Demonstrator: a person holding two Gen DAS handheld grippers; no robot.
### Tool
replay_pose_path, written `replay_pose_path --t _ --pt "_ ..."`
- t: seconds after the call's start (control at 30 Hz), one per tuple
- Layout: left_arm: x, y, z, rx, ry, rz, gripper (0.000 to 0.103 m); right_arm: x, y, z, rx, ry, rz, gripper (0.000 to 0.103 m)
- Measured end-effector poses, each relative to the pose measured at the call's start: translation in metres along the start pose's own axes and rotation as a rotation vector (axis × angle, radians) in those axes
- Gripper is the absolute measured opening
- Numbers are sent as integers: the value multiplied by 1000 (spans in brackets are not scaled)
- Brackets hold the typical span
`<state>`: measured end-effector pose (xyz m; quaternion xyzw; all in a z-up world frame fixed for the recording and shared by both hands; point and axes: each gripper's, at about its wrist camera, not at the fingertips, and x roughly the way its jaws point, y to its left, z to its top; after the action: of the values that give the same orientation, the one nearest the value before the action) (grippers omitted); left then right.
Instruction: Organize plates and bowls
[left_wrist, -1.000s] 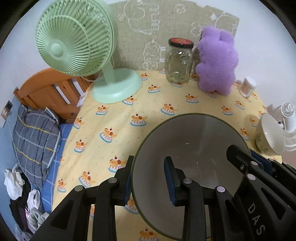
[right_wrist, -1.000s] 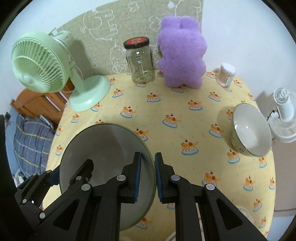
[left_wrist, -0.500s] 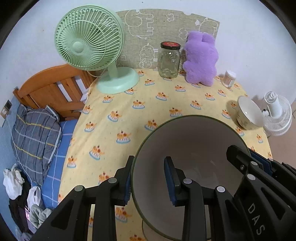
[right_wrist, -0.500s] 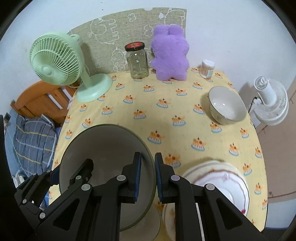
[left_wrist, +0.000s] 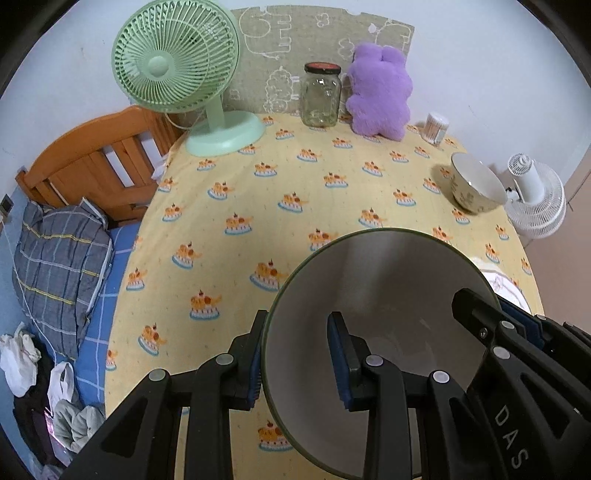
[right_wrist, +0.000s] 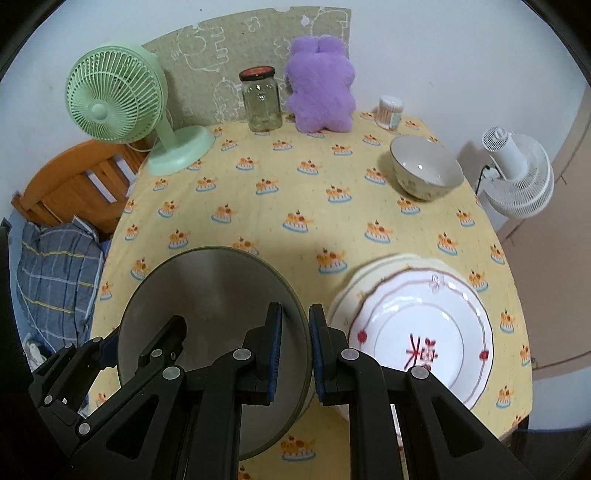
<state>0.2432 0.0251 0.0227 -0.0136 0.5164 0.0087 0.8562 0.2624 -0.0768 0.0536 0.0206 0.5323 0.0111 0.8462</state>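
Left wrist view: the left claw (left_wrist: 295, 354) pinches the near rim of a large green-edged bowl (left_wrist: 380, 295) held above the yellow cake-print surface (left_wrist: 258, 206); the right claw (left_wrist: 517, 325) grips the far rim. Behind stand a green desk fan (left_wrist: 177, 62), a glass jar (left_wrist: 321, 96), a purple plush (left_wrist: 380, 92) and a small bowl (left_wrist: 476, 184).

Right wrist view: the right claw (right_wrist: 295, 347) is clamped tight on the rim, just beside stacked plates (right_wrist: 417, 332) that the left view mostly hides; a white fan (right_wrist: 517, 173) stands off the surface
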Motion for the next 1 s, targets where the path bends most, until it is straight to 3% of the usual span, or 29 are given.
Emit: replay_pose_path --t 0.37,1.0 --pt "19 1 -28 23 56 -32 31 17 -2 -29 29 59 -36 18" --pt "46 14 -35 -49 116 -79 30 37 12 -30 -41 61 -80 18"
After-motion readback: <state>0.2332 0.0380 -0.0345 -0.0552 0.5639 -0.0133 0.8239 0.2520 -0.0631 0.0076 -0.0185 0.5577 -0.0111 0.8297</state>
